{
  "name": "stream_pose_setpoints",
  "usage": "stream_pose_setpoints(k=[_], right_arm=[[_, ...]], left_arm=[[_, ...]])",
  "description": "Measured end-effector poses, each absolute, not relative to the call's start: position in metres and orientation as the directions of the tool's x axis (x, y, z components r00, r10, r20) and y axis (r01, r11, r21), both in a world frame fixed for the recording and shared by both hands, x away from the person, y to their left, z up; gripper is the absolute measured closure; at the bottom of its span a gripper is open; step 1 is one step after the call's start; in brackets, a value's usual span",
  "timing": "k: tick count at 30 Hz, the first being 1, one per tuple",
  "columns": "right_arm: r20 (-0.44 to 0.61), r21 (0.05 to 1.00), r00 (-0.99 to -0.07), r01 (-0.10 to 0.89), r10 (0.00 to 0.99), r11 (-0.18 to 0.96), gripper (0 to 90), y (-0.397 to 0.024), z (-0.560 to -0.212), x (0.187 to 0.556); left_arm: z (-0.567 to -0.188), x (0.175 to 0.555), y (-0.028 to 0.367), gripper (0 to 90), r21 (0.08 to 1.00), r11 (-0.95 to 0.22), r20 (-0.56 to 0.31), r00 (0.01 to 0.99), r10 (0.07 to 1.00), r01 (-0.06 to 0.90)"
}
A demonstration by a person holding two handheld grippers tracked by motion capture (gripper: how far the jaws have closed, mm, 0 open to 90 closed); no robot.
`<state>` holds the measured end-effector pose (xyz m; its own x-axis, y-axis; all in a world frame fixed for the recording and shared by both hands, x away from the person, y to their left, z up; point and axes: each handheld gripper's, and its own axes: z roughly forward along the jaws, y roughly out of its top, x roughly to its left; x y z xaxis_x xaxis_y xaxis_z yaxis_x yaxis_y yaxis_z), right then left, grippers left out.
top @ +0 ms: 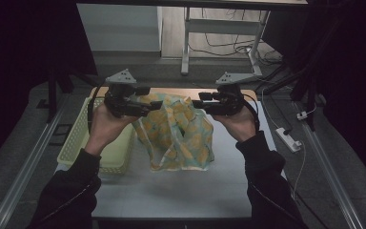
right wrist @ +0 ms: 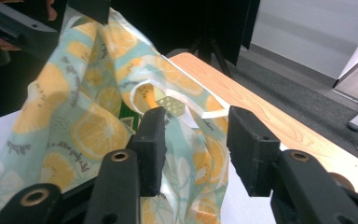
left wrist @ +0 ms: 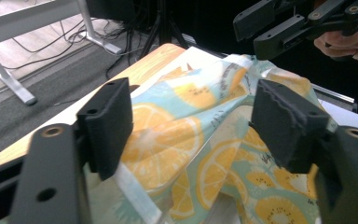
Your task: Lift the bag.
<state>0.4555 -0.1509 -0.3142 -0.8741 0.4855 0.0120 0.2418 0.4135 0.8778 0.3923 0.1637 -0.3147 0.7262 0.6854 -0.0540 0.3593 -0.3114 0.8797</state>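
Note:
A light teal cloth bag printed with orange slices stands crumpled in the middle of the white table. My left gripper is at its upper left corner and my right gripper at its upper right, both pointing inward. In the left gripper view the left gripper is open with the bag's cloth loose between the pads. In the right gripper view the right gripper is open around a fold and a white handle strip of the bag.
A pale yellow-green plastic basket sits at the table's left side, next to the bag. The far edge of the table is a wooden strip. A white power strip and cables lie on the floor to the right.

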Motion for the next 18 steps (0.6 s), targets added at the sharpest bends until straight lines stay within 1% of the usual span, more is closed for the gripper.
stream_pose_setpoints(k=[3, 7, 13, 18], right_arm=[[0.015, 0.88, -0.874, 0.241, 0.485, 0.409, 54.8, -0.152, -0.315, 0.454], [0.018, 0.881, -0.877, 0.241, 0.481, 0.407, 52.9, -0.153, -0.314, 0.451], [0.02, 0.885, -0.881, 0.235, 0.473, 0.401, 49.6, -0.154, -0.313, 0.445], [0.021, 0.885, -0.883, 0.234, 0.468, 0.401, 46.9, -0.156, -0.316, 0.441]], left_arm=[[-0.314, 0.388, 0.169, 22.3, 0.879, -0.305, -0.058, 0.717, 0.694, 0.366], [-0.309, 0.382, 0.177, 18.0, 0.887, -0.284, -0.071, 0.715, 0.695, 0.365], [-0.3, 0.37, 0.187, 10.8, 0.889, -0.289, -0.057, 0.713, 0.699, 0.355], [-0.307, 0.363, 0.195, 4.9, 0.862, -0.312, -0.062, 0.696, 0.716, 0.398]])
